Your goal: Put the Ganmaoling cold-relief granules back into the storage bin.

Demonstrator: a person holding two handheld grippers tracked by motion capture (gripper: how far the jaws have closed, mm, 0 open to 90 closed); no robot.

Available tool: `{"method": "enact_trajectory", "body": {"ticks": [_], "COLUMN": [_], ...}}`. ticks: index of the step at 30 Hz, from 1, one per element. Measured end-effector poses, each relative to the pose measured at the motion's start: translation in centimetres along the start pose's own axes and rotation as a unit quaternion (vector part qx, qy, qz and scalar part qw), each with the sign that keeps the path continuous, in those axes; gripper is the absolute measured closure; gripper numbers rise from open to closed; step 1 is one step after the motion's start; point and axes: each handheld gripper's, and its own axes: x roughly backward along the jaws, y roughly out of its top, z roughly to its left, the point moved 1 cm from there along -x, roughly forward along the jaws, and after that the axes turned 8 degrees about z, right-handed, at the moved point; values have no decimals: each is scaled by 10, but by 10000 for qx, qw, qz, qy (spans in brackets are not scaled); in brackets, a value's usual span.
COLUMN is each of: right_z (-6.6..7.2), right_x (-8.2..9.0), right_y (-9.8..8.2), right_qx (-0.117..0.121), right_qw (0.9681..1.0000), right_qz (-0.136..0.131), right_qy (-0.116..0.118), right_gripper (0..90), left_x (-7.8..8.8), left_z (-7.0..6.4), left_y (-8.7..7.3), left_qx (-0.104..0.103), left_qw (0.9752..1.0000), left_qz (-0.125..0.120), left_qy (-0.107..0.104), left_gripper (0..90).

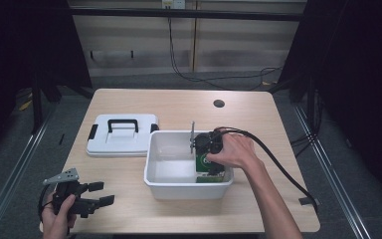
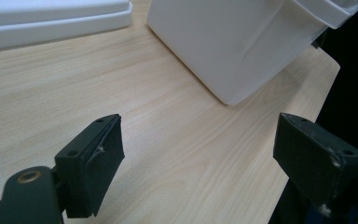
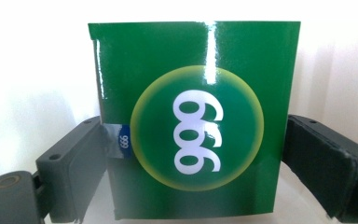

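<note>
A green box (image 1: 210,170) with a yellow-ringed circle and white "999" print stands inside the white bin (image 1: 151,167), against its right wall. My right gripper (image 1: 208,158) reaches down into the bin, shut on the green box (image 3: 196,116), with one black jaw pressed on each side of it. At the table's front left corner a hand holds my left gripper (image 1: 102,194) just above the wood, open, nothing between its jaws. In the left gripper view the left gripper (image 2: 198,140) points at the bin's (image 2: 233,51) near corner.
A white lid (image 1: 122,134) with a black handle and black latches lies flat left of the bin, and its edge (image 2: 51,18) shows at the top left. A round cable hole (image 1: 219,103) sits at the table's back right. The right gripper's cable (image 1: 278,164) trails right.
</note>
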Motion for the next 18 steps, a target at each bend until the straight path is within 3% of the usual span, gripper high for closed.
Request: {"method": "enact_trajectory", "body": {"ticks": [6,11,13,15,16,18], "right_z": [1,2,4,6,7,7], "right_x": [9,20,29,32,37,40], "right_y": [-5,-12,-19,-22,-28,-35], "right_qx": [-86,-143,-248,-310,-329,-418], "right_qw": [9997,9982,9953,9942,9910,9874], "right_qz": [-232,-580,-925,-1016,-1283,-1508], "right_qy": [0,-75,-170,-159,-192,-255], "right_gripper": [88,89,89,89,89,89], "left_x": [0,0,0,0,0,0], "left_z": [0,0,0,0,0,0], "left_y": [0,0,0,0,0,0], "left_qx": [-2,-5,4,-2,-1,3], "left_qw": [10000,10000,10000,10000,10000,10000], "left_qz": [2,0,-1,1,-1,-1], "left_qy": [-6,2,-1,3,2,1], "left_gripper": [160,160,160,161,160,160]}}
